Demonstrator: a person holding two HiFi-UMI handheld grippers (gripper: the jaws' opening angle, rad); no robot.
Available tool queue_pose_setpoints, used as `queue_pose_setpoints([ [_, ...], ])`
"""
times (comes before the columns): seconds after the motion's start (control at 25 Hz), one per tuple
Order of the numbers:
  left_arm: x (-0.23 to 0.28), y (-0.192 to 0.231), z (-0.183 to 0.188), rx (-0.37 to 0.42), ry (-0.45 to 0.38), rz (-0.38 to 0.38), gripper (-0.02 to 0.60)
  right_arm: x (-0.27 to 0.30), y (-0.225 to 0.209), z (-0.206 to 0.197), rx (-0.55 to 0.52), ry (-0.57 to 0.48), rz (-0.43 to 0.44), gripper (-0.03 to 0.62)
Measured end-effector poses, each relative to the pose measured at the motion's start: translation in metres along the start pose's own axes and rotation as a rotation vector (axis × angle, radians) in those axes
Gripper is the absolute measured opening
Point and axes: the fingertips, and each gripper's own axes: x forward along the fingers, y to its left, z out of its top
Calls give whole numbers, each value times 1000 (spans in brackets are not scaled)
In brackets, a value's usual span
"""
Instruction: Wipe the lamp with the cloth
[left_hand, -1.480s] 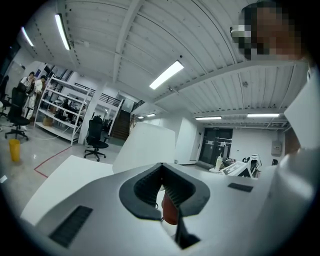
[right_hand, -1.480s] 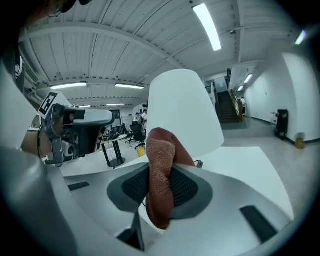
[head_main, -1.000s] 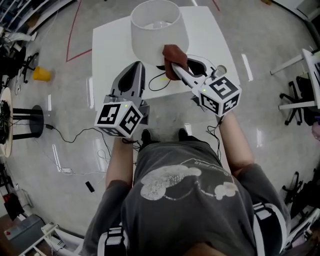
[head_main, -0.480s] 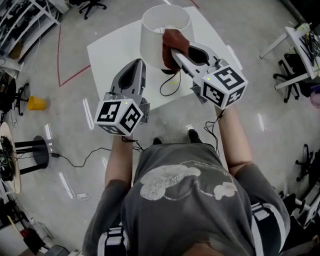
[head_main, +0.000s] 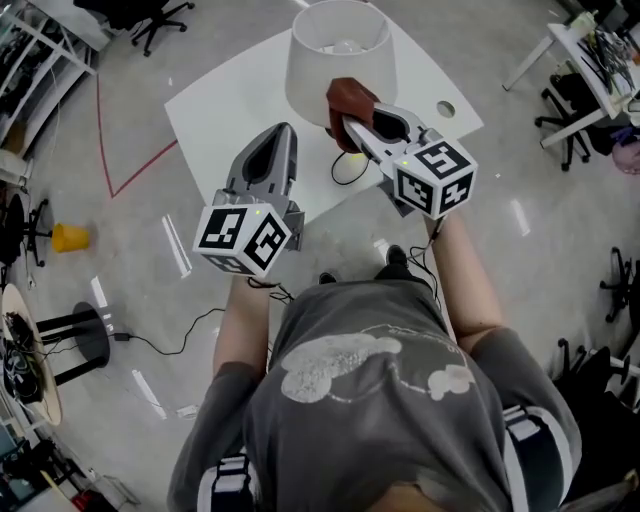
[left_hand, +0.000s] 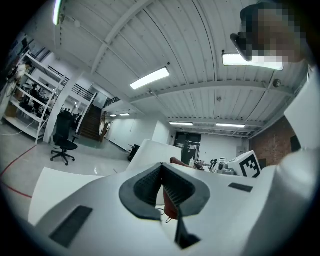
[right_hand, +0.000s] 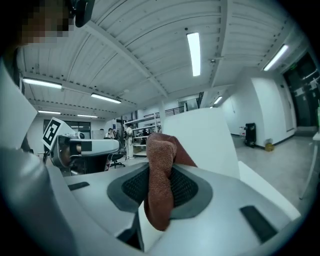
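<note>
lamp on counter, cloth in right hand-held gripper at lamp's near side, left hand-held gripper left of cloth

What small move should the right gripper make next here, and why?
Probably slide the right gripper sideways around the white tapered lampshade, keeping the rust-brown cloth against it. Its jaws are shut on the cloth, which sits at the shade's near side and seems to touch it; most of the shade's surface lies beyond that spot.
</note>
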Motion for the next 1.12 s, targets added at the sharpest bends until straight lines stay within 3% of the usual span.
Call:
queue_pose_setpoints([
  [0.28, -18, 6, -21, -30, 49, -20, 8, 1, 4, -45, 62, 54, -52, 97],
  [0.52, -14, 7, -29, -31, 74, 14, 8, 7, 2, -74, 91, 110, -22, 97],
  [0.8, 0, -9, -19, 14, 65, 58, 8, -6, 8, -51, 85, 69, 52, 97],
  [1.12, -5, 8, 8, 41, 24, 67, 8, -6, 36, 6, 32, -36, 98, 97],
])
